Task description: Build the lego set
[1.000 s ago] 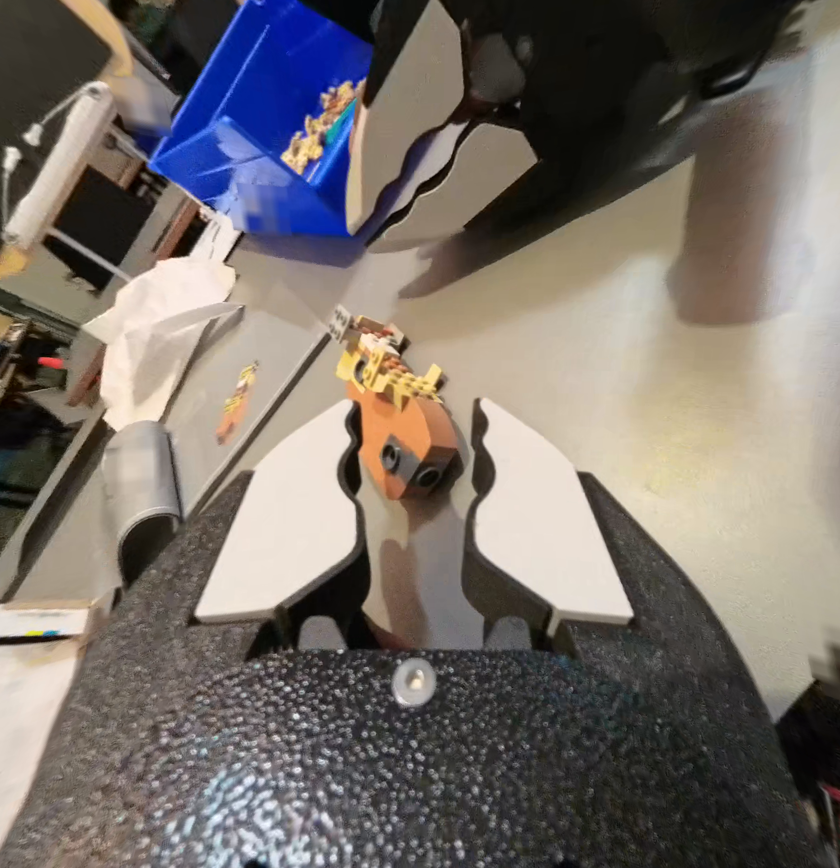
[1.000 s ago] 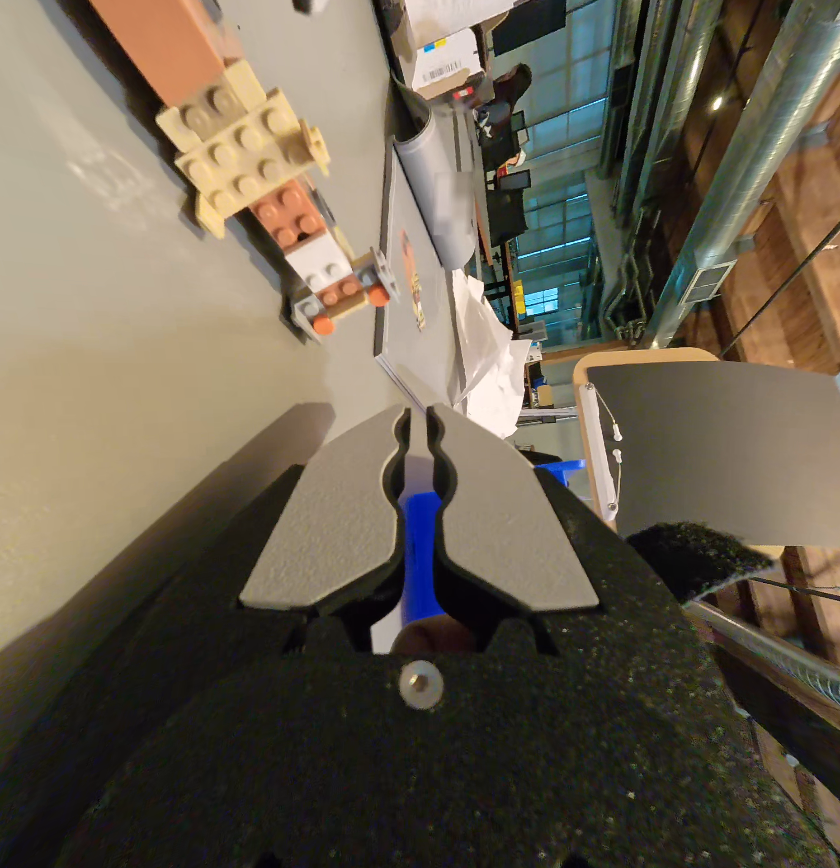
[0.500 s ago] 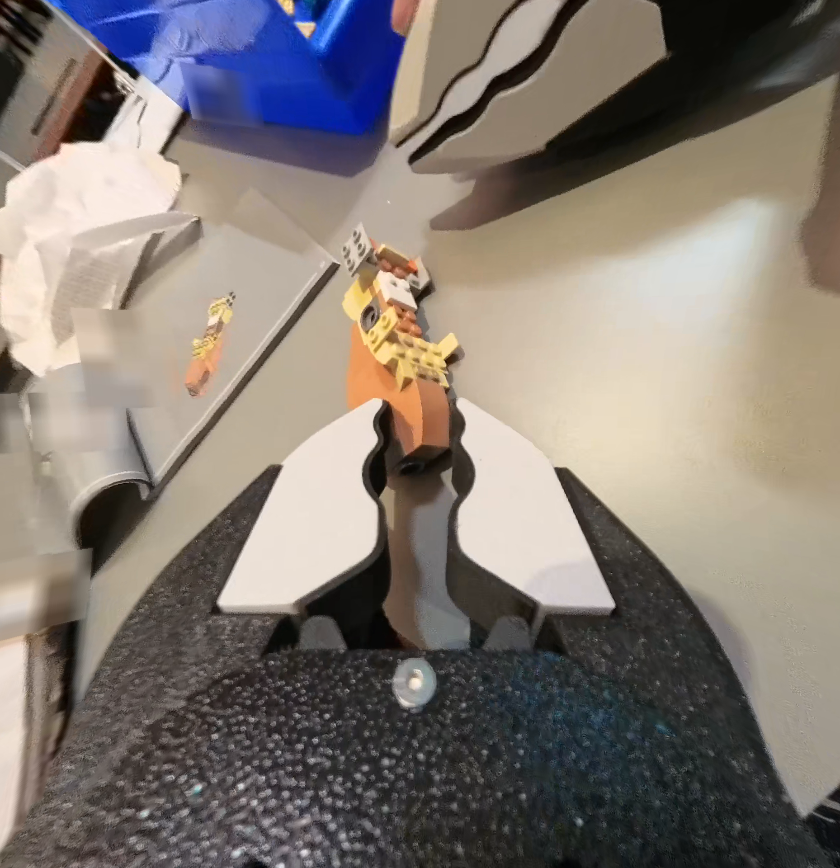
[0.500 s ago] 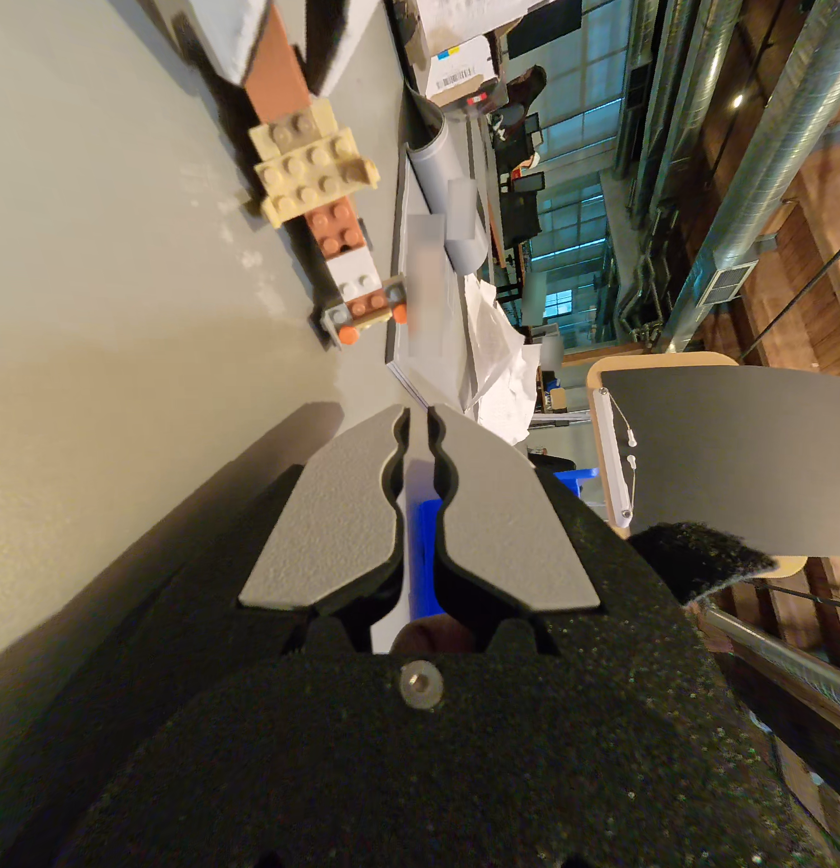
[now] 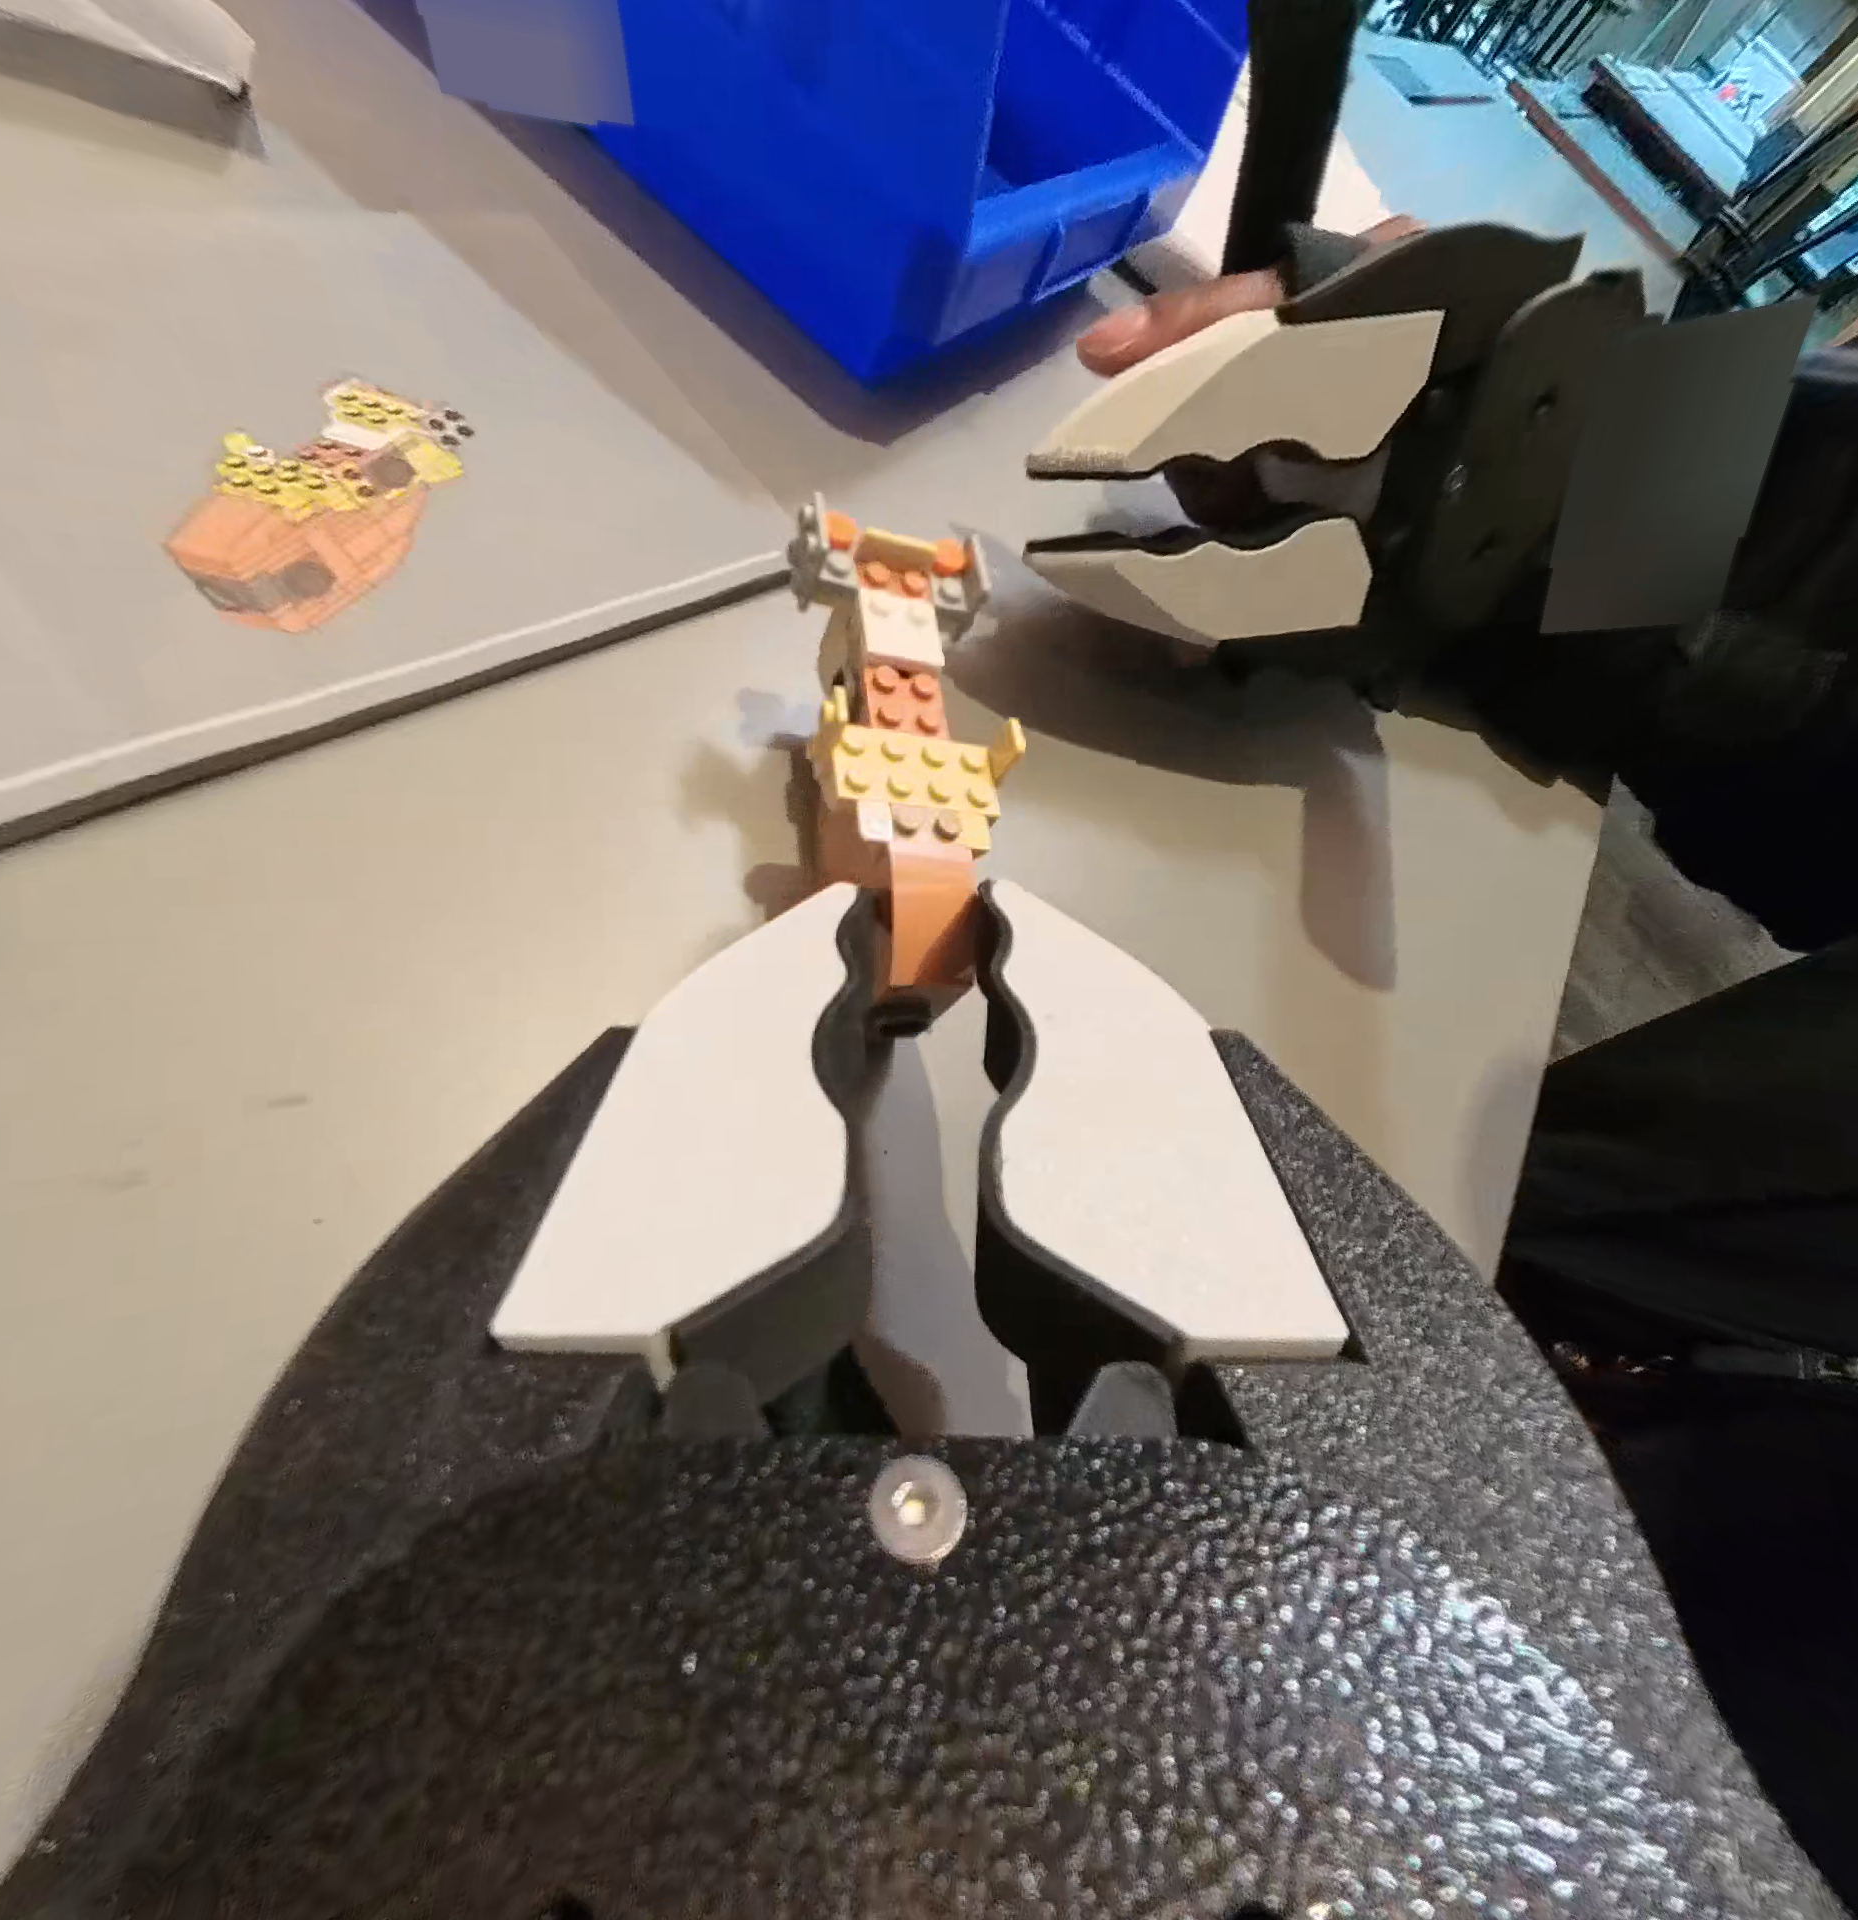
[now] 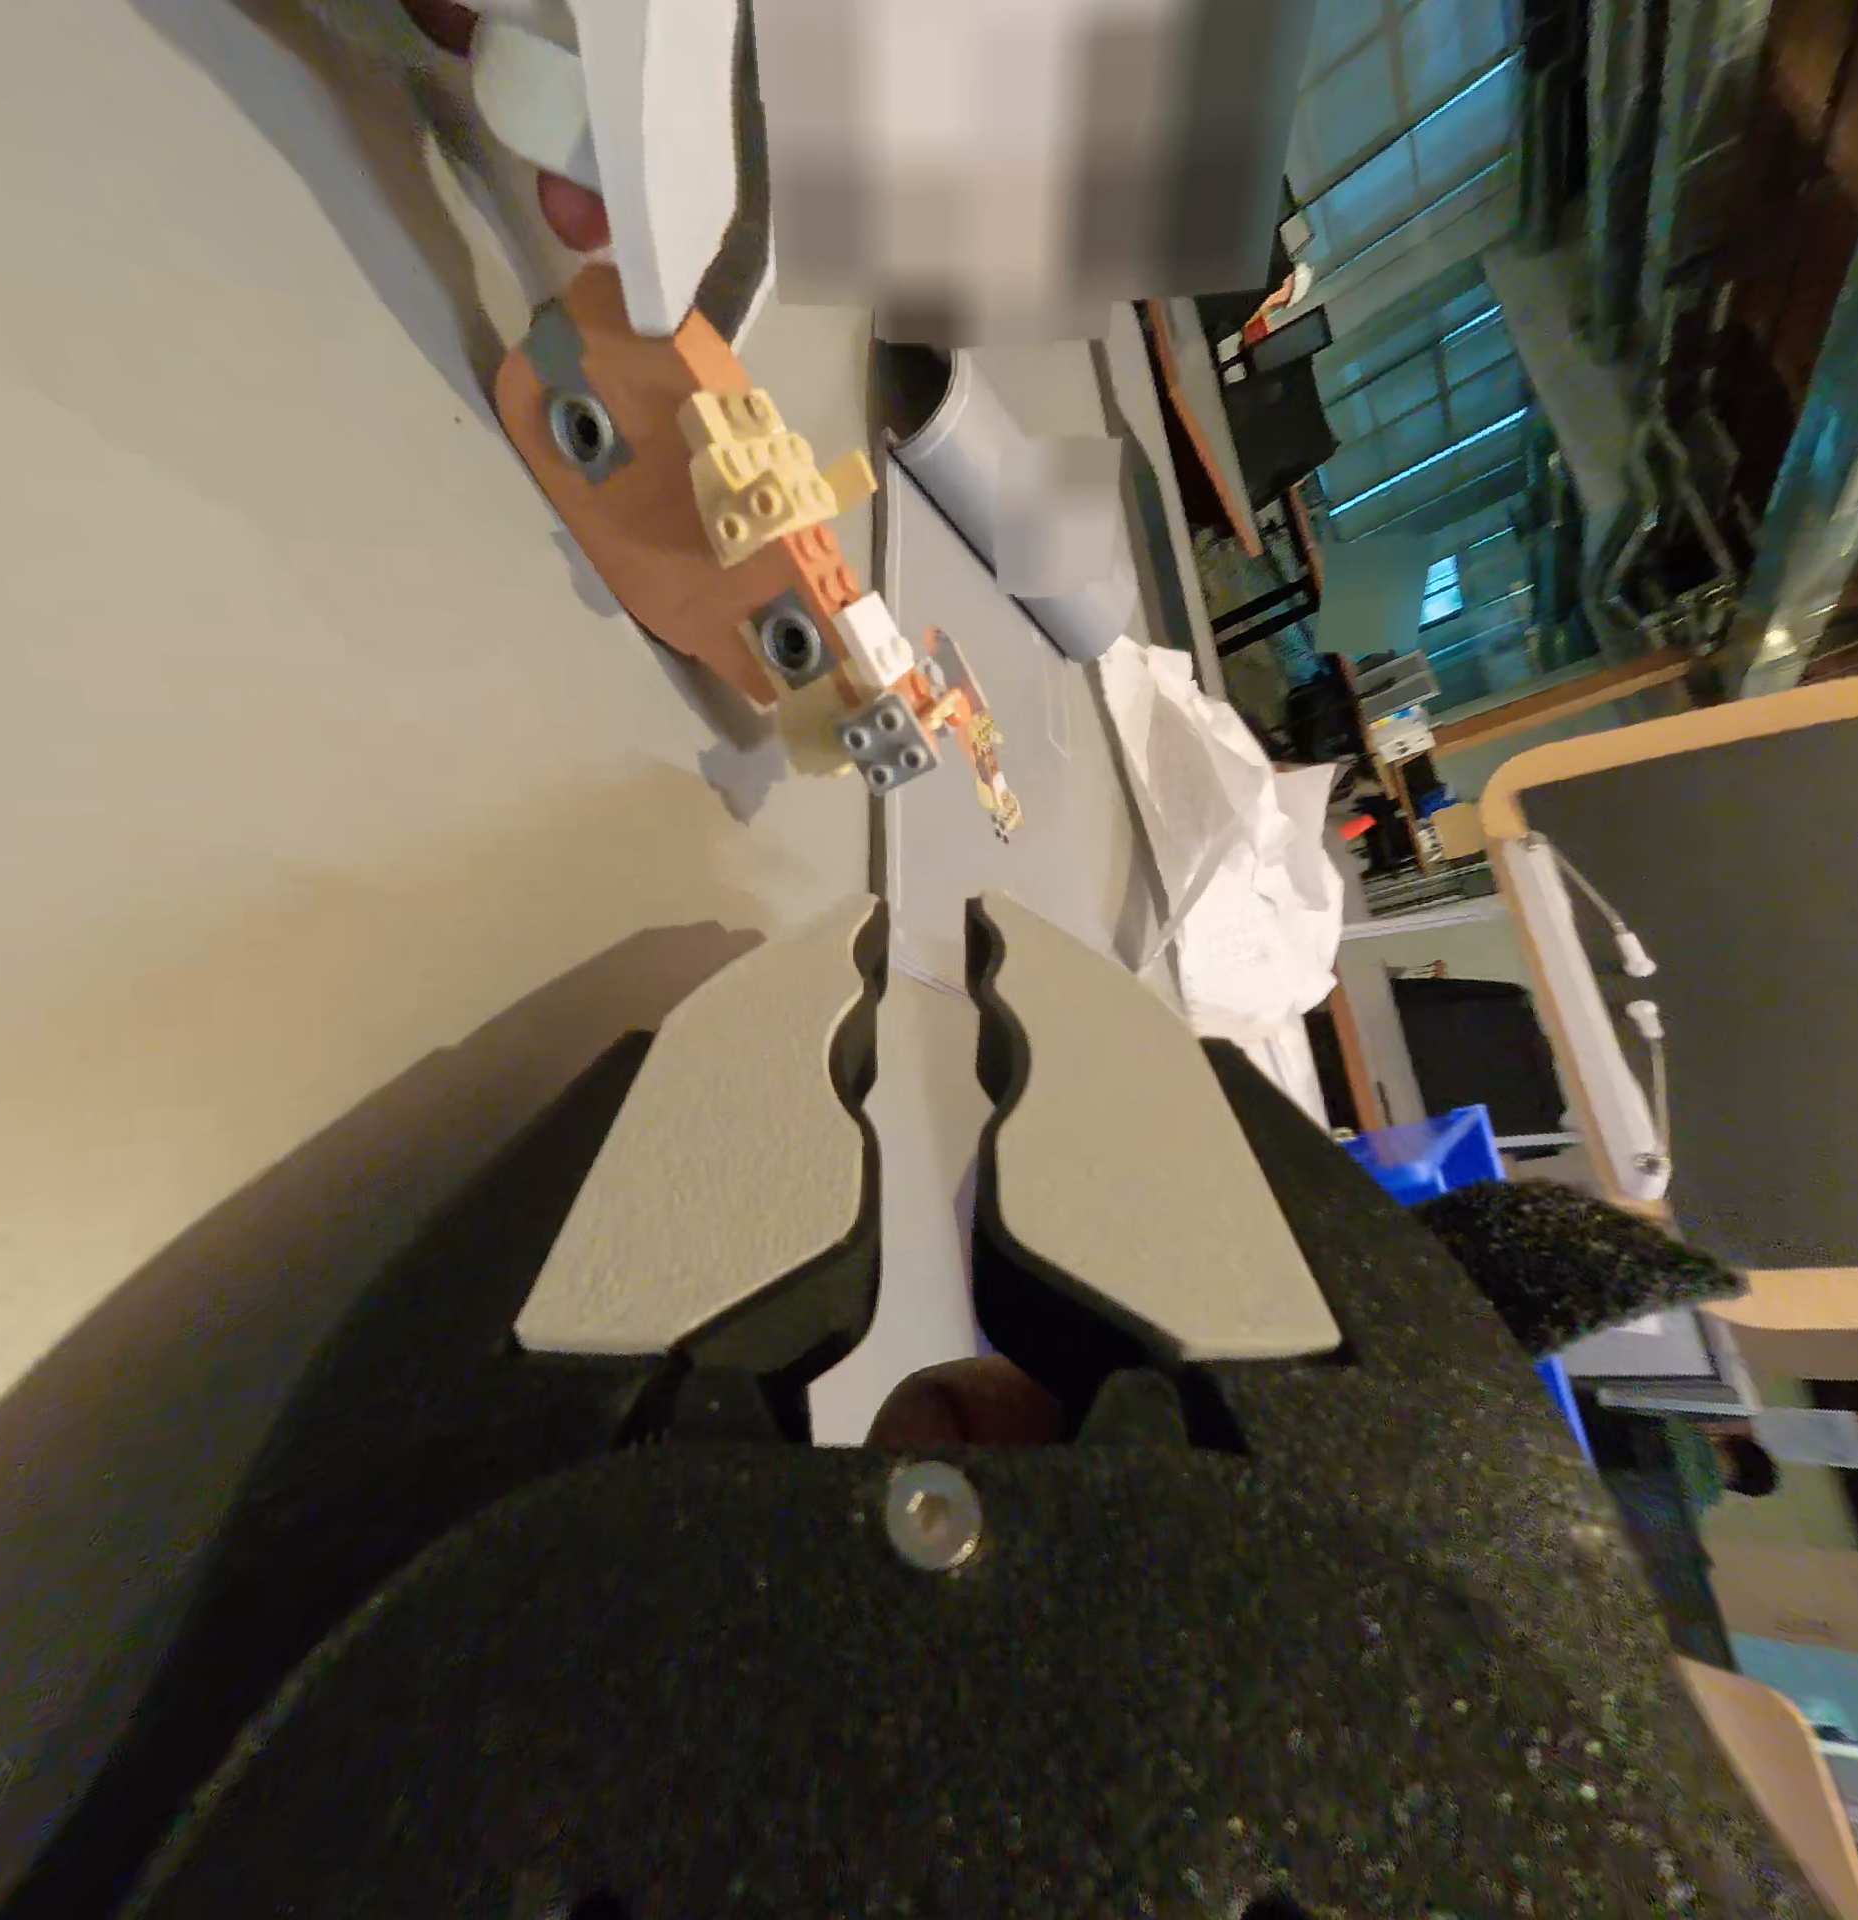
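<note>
Left claw (image 5: 914, 914) clamped on rear of orange-brown, tan-studded lego model (image 5: 909, 769), long axis running straight ahead; right claw (image 5: 1039, 509), slightly parted and empty, just beside grey front end.

Orange-tan lego model (image 5: 909, 800), blue bin (image 5: 904, 156)

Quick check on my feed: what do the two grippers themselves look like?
Both match: the left gripper and right gripper have pale grey, flat, wedge-shaped fingers with wavy inner edges, on black pebbled housings with one silver screw. A black sleeve shows behind the right one.
</note>
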The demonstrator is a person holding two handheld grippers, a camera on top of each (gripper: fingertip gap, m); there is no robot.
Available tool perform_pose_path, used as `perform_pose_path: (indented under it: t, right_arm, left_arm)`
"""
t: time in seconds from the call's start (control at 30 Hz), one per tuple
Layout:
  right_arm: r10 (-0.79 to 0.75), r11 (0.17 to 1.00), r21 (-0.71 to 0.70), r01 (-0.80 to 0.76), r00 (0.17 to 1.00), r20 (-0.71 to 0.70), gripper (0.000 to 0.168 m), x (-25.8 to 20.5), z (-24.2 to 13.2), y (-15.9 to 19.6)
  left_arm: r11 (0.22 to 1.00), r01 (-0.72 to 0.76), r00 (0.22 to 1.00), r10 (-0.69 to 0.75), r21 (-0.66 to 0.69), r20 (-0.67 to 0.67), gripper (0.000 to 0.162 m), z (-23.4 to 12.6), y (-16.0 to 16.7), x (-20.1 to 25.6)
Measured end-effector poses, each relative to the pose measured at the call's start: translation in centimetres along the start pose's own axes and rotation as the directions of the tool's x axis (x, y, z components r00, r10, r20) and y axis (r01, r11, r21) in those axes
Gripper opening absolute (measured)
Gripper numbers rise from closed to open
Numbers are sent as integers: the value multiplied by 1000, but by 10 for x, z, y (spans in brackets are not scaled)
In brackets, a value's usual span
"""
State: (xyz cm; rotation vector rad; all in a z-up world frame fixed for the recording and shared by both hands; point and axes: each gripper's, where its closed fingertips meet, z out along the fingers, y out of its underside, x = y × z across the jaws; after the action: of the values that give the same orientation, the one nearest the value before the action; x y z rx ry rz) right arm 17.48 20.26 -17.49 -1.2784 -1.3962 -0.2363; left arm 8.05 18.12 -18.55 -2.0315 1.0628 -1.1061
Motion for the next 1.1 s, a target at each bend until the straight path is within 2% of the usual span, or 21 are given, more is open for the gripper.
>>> perform_pose_path:
  t: [0.23, 0.47, 0.73, 0.93, 1.1]
  right_arm:
    - [3, 998, -62, -1, 999, 44, 16, -7, 18, -3]
    - [35, 992, -125, -25, 996, 79, 20, -13, 33, -1]
    - [61, 984, -169, -46, 995, 80, 20, -13, 33, 5]
    - [68, 978, -201, -52, 995, 76, 20, -11, 25, 16]
    - [59, 986, -160, -56, 998, 12, 20, -5, 19, 13]
  left_arm:
    - [999, -32, 999, 31, -18, -28, 19, -1, 0, -2]
    - [984, -137, 991, 136, -109, -17, 24, 0, 11, -5]
    - [976, -177, 984, 175, -127, -28, 30, -2, 13, -6]
    - [970, -222, 975, 222, -99, -10, 33, -5, 9, -7]
    - [931, -363, 931, 360, 45, 68, 32, -17, -17, -12]
